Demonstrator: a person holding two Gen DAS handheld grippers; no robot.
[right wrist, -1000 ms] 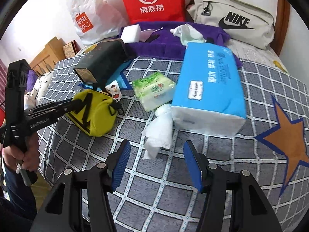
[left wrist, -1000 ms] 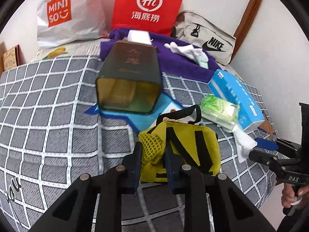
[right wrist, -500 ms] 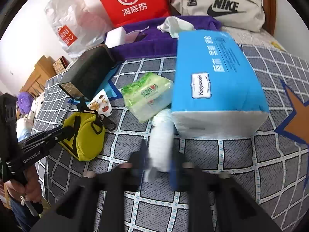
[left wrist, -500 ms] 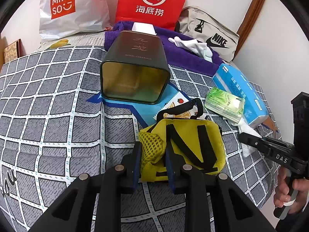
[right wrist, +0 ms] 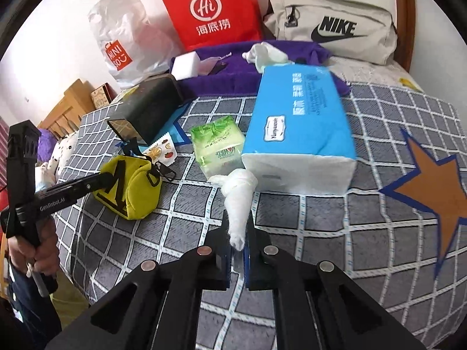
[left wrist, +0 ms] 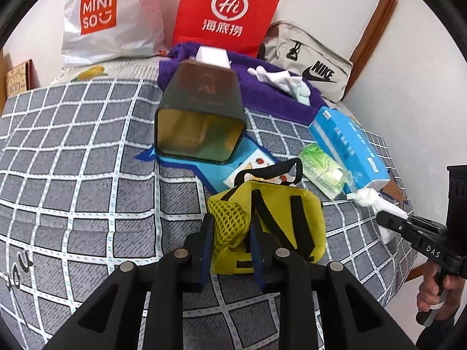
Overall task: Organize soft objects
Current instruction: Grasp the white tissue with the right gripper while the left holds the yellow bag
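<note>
My left gripper [left wrist: 229, 230] is shut on the mesh end of a small yellow pouch [left wrist: 280, 218] with black straps, on the grey checked bedspread [left wrist: 73, 151]. The pouch also shows in the right wrist view [right wrist: 131, 186], with the left gripper [right wrist: 99, 180] on it. My right gripper [right wrist: 237, 227] is shut on a knotted white cloth [right wrist: 238, 198], which lies in front of a blue tissue pack [right wrist: 297, 128]. In the left wrist view the white cloth [left wrist: 376, 201] sits in the right gripper [left wrist: 388, 221].
A dark open tin [left wrist: 201, 119] lies on its side behind the pouch. A green wipes pack [right wrist: 217, 143] lies beside the tissue pack. A purple towel [right wrist: 233, 73], red bag [right wrist: 210, 8], white Miniso bag [left wrist: 102, 20] and Nike bag [right wrist: 332, 26] line the wall.
My right gripper moved forward and shut on the white cloth. My left gripper stayed shut on the yellow pouch and shifted it slightly toward the tin.
</note>
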